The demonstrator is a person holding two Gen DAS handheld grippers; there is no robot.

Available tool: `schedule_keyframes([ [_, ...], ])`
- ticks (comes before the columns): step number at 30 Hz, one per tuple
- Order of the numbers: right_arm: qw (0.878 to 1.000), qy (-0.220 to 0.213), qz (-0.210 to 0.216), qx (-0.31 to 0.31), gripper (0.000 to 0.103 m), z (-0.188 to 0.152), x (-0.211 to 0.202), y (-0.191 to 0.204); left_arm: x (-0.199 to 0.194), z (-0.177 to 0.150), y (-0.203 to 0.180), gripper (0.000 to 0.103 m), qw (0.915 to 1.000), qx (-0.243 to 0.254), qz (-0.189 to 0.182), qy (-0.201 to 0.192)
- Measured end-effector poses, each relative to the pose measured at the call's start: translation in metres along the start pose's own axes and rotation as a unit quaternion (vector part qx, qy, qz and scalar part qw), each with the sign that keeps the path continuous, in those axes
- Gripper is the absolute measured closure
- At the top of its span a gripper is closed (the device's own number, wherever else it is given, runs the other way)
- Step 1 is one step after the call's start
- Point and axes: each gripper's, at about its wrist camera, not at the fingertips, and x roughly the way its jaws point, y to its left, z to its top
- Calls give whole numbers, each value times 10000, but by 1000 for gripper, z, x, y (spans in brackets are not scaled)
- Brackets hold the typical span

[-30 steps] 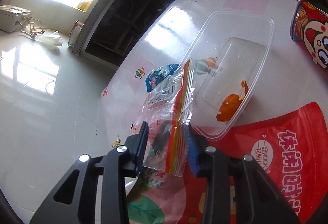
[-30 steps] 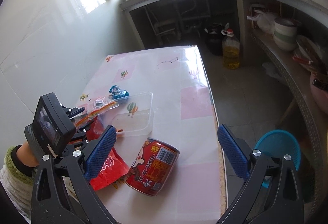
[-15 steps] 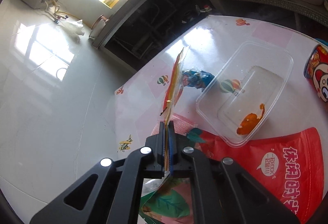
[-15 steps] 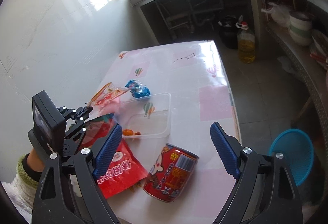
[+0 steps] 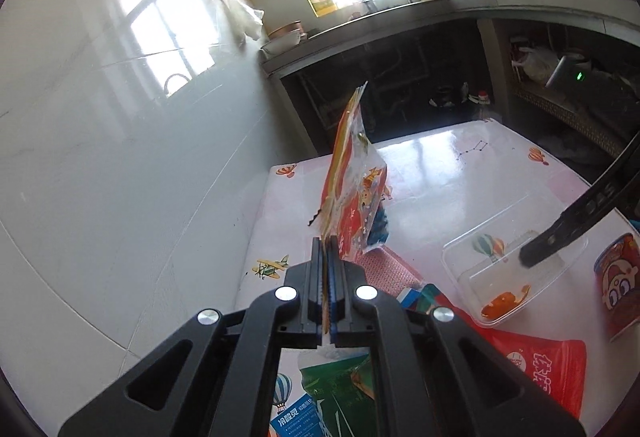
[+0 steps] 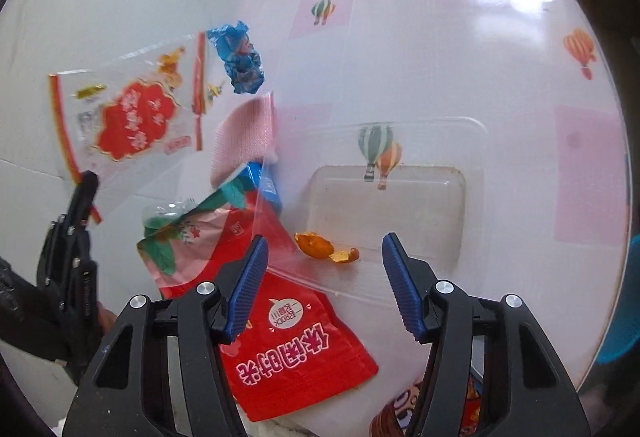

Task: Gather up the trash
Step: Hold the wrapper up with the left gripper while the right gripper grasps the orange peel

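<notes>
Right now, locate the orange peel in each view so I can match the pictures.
Left wrist view: the orange peel sits lower right, inside the clear plastic container, near its closest wall.
Right wrist view: the peel lies just below centre, between the open right gripper fingers.
Shared landmark: the red snack bag beside the container.

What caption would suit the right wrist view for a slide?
Open right gripper above a clear plastic container holding orange peel; left gripper lifts a clear snack wrapper.
</notes>
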Motion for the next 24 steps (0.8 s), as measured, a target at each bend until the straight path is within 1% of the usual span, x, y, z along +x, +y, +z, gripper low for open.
schedule_keyframes([
  [4,9984,433,-314,-155,46,10,33,11,-3,0,9,101,9971,-476,-577,113],
  [5,9980,497,-343,-191,46,11,38,13,-4,0,10,102,9962,-552,-658,119],
  [9,9962,778,-311,-254,46,12,55,18,-9,0,13,101,9957,-637,-674,49],
  [12,9947,889,-399,-332,47,11,66,19,-9,-1,16,101,9948,-718,-726,47],
  [13,9947,868,-403,-367,48,11,68,21,-9,-1,17,101,9945,-737,-738,51],
  [16,9941,848,-502,-452,53,12,71,24,-7,-1,19,101,9937,-794,-790,60],
  [18,9941,847,-530,-433,59,14,74,24,-7,-1,20,101,9933,-812,-821,54],
  [22,9935,838,-619,-454,63,13,76,23,-9,0,21,101,9930,-824,-851,19],
  [24,9927,825,-688,-554,67,14,77,24,-9,0,21,101,9928,-829,-861,25],
])
